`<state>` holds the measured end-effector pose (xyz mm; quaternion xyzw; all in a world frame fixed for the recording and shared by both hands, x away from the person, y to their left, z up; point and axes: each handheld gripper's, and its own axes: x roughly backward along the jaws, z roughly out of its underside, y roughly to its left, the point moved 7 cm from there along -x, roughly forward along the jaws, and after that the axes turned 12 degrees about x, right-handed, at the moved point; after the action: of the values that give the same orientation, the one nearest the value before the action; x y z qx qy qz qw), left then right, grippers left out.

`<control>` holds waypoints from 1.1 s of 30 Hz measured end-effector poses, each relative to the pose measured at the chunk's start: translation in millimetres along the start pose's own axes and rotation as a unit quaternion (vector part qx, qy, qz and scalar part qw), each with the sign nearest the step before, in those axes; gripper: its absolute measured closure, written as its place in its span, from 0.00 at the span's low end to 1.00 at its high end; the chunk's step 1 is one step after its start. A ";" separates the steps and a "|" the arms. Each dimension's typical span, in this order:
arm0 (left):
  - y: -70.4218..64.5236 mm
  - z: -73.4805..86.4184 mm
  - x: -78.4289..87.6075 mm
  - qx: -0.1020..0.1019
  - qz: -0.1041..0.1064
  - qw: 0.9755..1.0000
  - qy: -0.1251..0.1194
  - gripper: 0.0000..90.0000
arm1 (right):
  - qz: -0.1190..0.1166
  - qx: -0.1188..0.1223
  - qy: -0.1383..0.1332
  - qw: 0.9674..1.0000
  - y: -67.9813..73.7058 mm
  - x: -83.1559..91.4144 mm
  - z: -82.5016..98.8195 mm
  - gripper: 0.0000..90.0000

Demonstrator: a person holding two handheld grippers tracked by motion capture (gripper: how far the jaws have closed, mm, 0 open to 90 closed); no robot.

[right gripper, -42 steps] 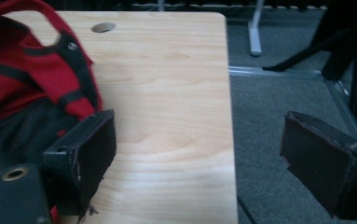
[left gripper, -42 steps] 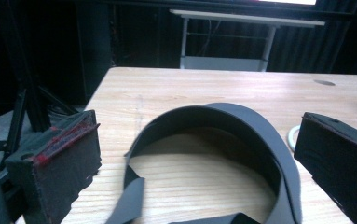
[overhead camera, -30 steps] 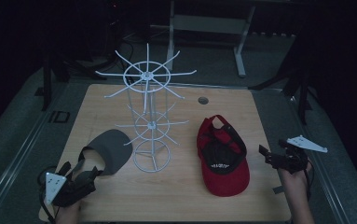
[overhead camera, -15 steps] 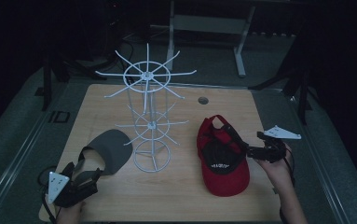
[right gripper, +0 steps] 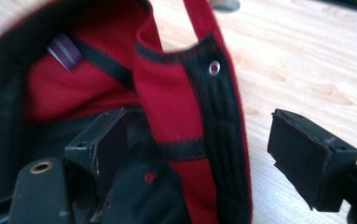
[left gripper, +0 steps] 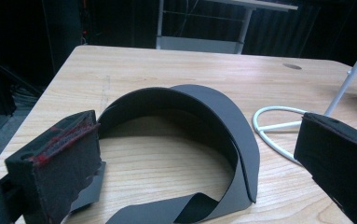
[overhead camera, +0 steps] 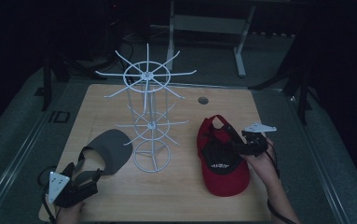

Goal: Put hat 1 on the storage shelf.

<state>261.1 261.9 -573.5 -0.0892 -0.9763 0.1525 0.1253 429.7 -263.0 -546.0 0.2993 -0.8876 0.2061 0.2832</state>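
Red cap (overhead camera: 223, 161) lies brim toward the person; right gripper (overhead camera: 229, 140), moved in, apparently straddles its rim, jaws apart; left gripper (overhead camera: 85, 175) likewise spread.

red cap (overhead camera: 223, 158): upside down, right | grey visor (overhead camera: 107, 150): flat, left of white rack (overhead camera: 148, 121)

You are working in what is looking like a lab or recording studio: a lone wooden desk (overhead camera: 120, 107) with a cable hole (overhead camera: 203, 100) near its far edge is sitting on grey flooring, with dark surroundings and a metal-legged bench (overhead camera: 209, 23) standing beyond it.
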 end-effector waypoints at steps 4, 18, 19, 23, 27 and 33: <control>0.6 0.2 0.0 0.001 0.001 1.000 0.001 0.01 | -0.001 0.002 0.014 1.000 3.0 -11.8 5.1 0.22; 2.3 1.4 -1.3 0.008 -0.003 1.000 0.004 0.01 | 0.031 0.078 0.077 0.994 13.7 -32.3 17.0 0.41; 2.3 1.4 -1.3 0.008 -0.003 1.000 0.004 0.01 | 0.031 0.078 0.077 0.994 13.7 -32.3 17.0 0.41; 3.2 1.4 -1.5 0.007 -0.005 1.000 0.004 0.01 | 0.030 0.085 0.092 0.992 14.6 -35.9 20.8 0.50; 3.7 1.5 -1.9 0.010 -0.006 1.000 0.004 0.01 | 0.032 0.095 0.096 0.990 16.0 -36.7 21.3 0.64; 3.5 1.6 -1.9 0.008 -0.006 1.000 0.005 0.01 | 0.034 0.112 0.102 0.988 17.8 -33.6 18.6 0.94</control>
<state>263.0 264.4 -576.6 -0.0830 -0.9749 0.1589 0.1320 433.3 -245.9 -584.6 0.2759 -0.8350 0.3433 0.3298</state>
